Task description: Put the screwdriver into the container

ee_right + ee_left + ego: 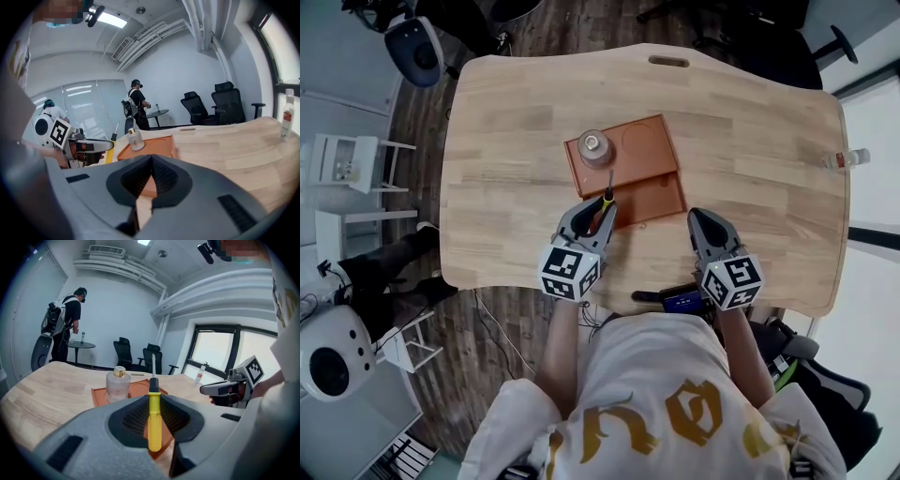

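Screwdriver (pixel 154 420) is clamped by its yellow handle in your left gripper (pixel 598 214), long axis in line with the jaws, tip forward over the near edge of the orange container (pixel 652 192) directly ahead; your right gripper (pixel 151 159), jaws together on nothing, sits off to its right.

wood floor (pixel 427 141) | white walls (pixel 112 315) | black office chairs (pixel 152 357) (by window (pixel 215 352)) | ceiling light (pixel 111 19)

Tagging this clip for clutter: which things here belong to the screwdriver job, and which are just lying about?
In the job:
screwdriver, clamped in the left gripper
orange tray, the container

Lying about:
glass bottle, standing in the tray
plastic bottle at the table edge
right gripper, shut and empty
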`<state>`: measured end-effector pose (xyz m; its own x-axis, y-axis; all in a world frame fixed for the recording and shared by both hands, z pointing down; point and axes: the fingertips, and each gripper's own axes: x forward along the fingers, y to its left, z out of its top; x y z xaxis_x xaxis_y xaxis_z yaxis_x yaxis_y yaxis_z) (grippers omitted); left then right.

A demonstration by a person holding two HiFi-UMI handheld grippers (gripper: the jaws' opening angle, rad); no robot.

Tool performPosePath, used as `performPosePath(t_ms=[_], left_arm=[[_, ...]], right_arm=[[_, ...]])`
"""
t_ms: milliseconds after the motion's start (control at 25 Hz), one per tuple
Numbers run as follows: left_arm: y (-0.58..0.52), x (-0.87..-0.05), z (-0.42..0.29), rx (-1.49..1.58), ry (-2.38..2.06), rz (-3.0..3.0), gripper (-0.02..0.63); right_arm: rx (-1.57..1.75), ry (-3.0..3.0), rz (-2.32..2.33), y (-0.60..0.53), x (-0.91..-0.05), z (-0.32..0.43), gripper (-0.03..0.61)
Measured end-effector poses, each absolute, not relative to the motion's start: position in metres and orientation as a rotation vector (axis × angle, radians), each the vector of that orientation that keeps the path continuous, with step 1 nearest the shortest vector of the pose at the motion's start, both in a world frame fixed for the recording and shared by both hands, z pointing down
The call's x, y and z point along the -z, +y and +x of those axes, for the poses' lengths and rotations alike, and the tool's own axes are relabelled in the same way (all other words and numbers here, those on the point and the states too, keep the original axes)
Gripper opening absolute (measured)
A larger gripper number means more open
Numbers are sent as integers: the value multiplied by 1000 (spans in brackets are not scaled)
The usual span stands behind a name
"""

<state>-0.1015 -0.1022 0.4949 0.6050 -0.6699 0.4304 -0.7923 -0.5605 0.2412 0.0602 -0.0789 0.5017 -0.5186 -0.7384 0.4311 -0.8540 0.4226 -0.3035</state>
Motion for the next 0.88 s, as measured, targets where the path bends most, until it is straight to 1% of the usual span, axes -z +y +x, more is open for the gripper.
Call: performPosePath(t_ms=[280, 520, 880], left_arm=[[-100, -513, -89, -543, -1071, 2466, 74], [-96, -535, -75, -746, -962, 2528, 74], [-93, -554, -68, -844, -885, 2493, 74]], right_arm=[[-752, -2430, 1398, -83, -511, 62, 11], [-761, -2419, 1409, -89, -516, 65, 11], [-769, -2404, 1411, -94, -523, 70, 11]])
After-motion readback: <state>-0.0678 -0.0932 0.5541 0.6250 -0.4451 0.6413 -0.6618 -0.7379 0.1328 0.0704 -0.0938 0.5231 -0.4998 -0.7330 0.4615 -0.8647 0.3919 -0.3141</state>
